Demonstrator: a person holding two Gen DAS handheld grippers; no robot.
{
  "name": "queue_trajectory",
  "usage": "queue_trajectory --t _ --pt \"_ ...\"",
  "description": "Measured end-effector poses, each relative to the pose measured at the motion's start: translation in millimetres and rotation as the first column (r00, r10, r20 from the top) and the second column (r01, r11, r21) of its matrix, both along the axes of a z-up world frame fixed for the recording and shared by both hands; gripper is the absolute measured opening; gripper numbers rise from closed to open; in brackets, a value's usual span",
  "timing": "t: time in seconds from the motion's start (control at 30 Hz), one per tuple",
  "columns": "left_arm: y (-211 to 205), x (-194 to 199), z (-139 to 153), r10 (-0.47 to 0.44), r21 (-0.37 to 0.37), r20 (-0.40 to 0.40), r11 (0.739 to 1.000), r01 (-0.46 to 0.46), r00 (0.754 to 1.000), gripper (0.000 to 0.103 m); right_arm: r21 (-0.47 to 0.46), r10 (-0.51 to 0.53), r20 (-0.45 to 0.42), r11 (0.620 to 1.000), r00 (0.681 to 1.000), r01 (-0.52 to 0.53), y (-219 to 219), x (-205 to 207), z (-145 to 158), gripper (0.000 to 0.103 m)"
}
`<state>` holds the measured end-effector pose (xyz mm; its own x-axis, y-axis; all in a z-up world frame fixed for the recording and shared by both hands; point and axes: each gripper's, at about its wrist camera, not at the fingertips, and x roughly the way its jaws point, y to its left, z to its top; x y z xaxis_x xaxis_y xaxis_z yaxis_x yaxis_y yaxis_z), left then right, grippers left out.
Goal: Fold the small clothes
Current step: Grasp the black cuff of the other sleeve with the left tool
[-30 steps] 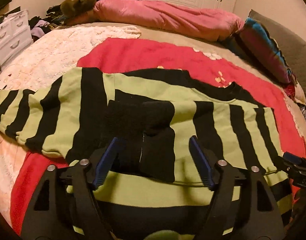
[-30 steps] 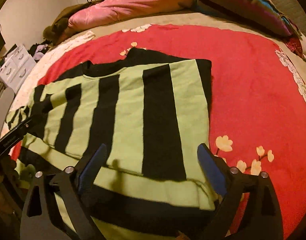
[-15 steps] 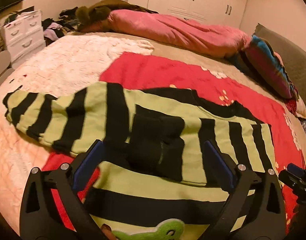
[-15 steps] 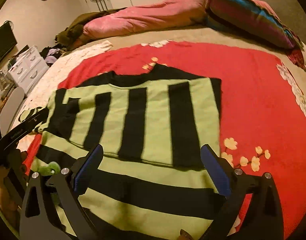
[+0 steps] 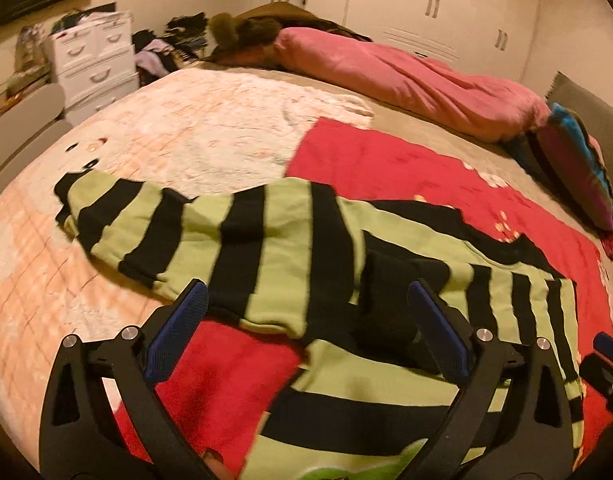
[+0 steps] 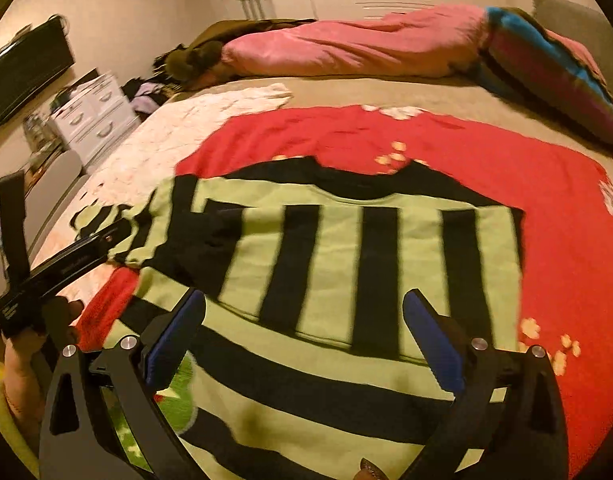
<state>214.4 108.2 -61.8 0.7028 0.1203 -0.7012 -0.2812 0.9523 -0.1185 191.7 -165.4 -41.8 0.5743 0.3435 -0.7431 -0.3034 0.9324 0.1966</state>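
Note:
A green and black striped sweater [image 5: 274,252] lies flat on a red blanket [image 5: 386,160] on the bed. Its left sleeve [image 5: 146,216] stretches out to the left over a cream blanket. The right side is folded in over the body [image 6: 366,264], with a black cuff [image 5: 390,280] lying on the chest. My left gripper [image 5: 306,332] is open and empty above the sweater's lower left part. My right gripper [image 6: 306,336] is open and empty above the folded body. The left gripper also shows at the left in the right wrist view [image 6: 62,264].
A pink duvet [image 5: 406,76] and a striped pillow [image 5: 578,160] lie at the far side of the bed. A cream blanket [image 5: 178,132] covers the left part. White drawers [image 5: 94,64] and a clothes pile stand beyond the bed's left edge.
Both grippers have pulled back and risen from the sweater, staying open. The left view has swung left, so the outstretched sleeve now sits nearer the centre.

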Motion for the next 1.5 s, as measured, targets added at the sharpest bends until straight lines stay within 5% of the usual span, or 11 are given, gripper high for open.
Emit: queue_trajectory --t 0.23,0.37,0.53,0.73,0.87,1.1,1.23,1.33,1.5 --pt "56 -4 -11 0.147 -0.049 -0.019 0.988 -0.148 0.989 0.094 -0.037 0.107 -0.006 0.994 0.994 -0.107 55 1 -6 0.099" --pt "104 -11 -25 0.272 -0.131 -0.047 0.952 -0.276 0.961 0.094 -0.031 0.136 -0.025 0.990 0.990 -0.137 75 -1 -12 0.099" --pt "177 -31 -48 0.436 -0.408 -0.057 0.811 -0.420 0.898 0.093 -0.033 0.165 -0.045 0.986 0.985 -0.166 90 -6 -20 0.099" --pt "234 -40 -59 0.531 -0.556 -0.046 0.690 -0.463 0.846 0.078 -0.039 0.156 -0.064 0.987 0.986 -0.159 88 -9 -28 0.099" --pt "261 -29 -58 0.539 -0.565 -0.027 0.686 -0.458 0.842 0.064 -0.039 0.142 -0.076 0.989 0.987 -0.145 86 -11 -34 0.099" --pt "296 7 -70 0.511 -0.556 -0.076 0.691 -0.462 0.856 0.062 -0.058 0.193 -0.082 0.978 0.978 -0.198 99 -21 -47 0.099" --pt "304 11 -76 0.496 -0.550 -0.091 0.698 -0.459 0.863 0.021 -0.089 0.264 -0.065 0.959 0.962 -0.269 117 -30 -48 0.099" --pt "301 16 -71 0.463 -0.524 -0.077 0.735 -0.431 0.883 0.004 -0.084 0.295 -0.058 0.951 0.954 -0.299 125 -33 -46 0.099" --pt "283 15 -40 0.428 -0.477 0.014 0.797 -0.371 0.903 0.002 -0.070 0.284 -0.067 0.955 0.956 -0.289 124 -32 -47 0.099"
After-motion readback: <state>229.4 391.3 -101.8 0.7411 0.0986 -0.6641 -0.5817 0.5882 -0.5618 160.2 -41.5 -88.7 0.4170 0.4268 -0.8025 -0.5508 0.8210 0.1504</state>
